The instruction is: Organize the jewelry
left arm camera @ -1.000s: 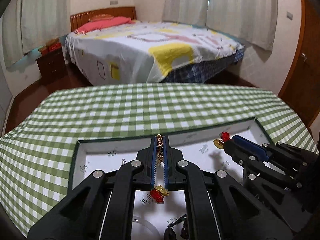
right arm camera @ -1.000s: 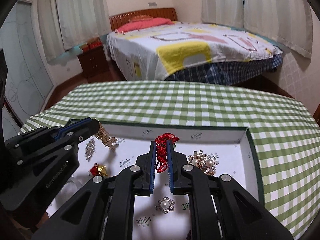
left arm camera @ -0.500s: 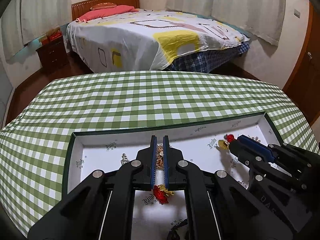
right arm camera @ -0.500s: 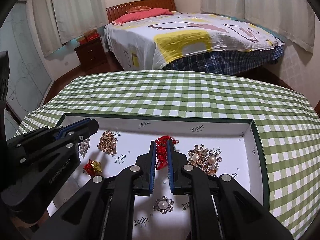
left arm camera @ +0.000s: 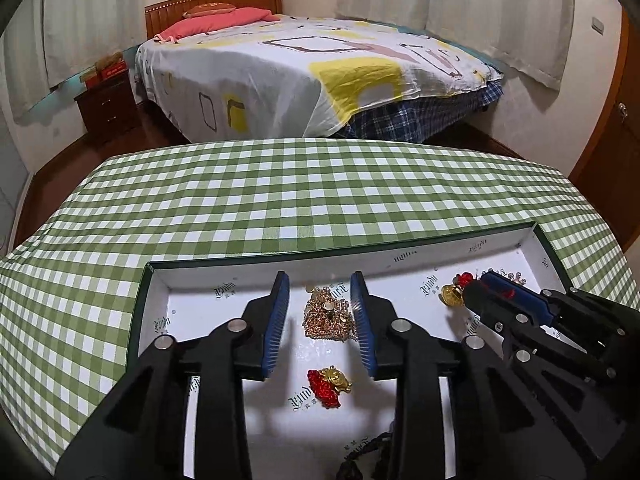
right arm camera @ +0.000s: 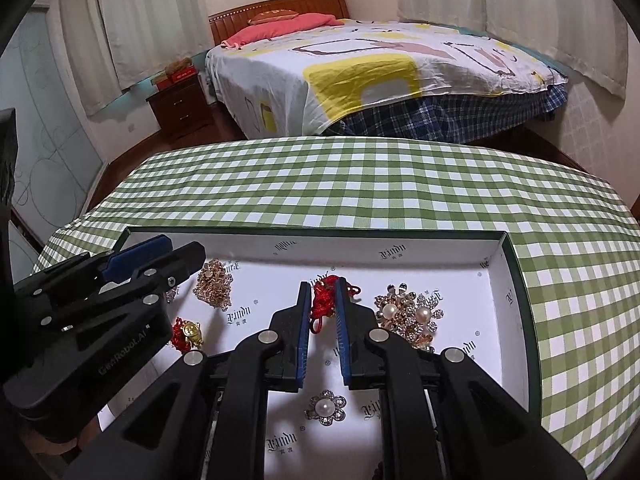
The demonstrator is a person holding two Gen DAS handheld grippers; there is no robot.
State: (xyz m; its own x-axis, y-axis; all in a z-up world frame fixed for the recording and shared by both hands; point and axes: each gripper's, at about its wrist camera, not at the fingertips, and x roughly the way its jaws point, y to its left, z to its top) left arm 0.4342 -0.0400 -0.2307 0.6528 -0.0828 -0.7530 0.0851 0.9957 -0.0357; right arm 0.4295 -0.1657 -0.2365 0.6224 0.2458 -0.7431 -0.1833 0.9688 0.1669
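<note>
Tray [left arm camera: 154, 300] work: left tool [left arm camera: 320, 312], jaws just spread, straddles the released gold chain cluster [left arm camera: 329, 317]; lift straight clear. Further right, right tool [right arm camera: 322, 312] pinches the red cord charm [right arm camera: 323, 304]; lower it gently onto bare lining.

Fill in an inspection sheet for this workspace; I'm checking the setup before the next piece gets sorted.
Surface: green checked tablecloth, bare beyond the box.
Job's things: white-lined box holds a gold chain cluster, red-and-gold charm, pearl brooch, small pearl flower.
Clutter: dark beads at the near box edge, partly hidden.
Grippers: left gripper fingers have just been opening, gold cluster lying free between them; right gripper shut on red cord piece.
Cables: nothing seen.
Surroundings: bed, curtains, nightstand.
</note>
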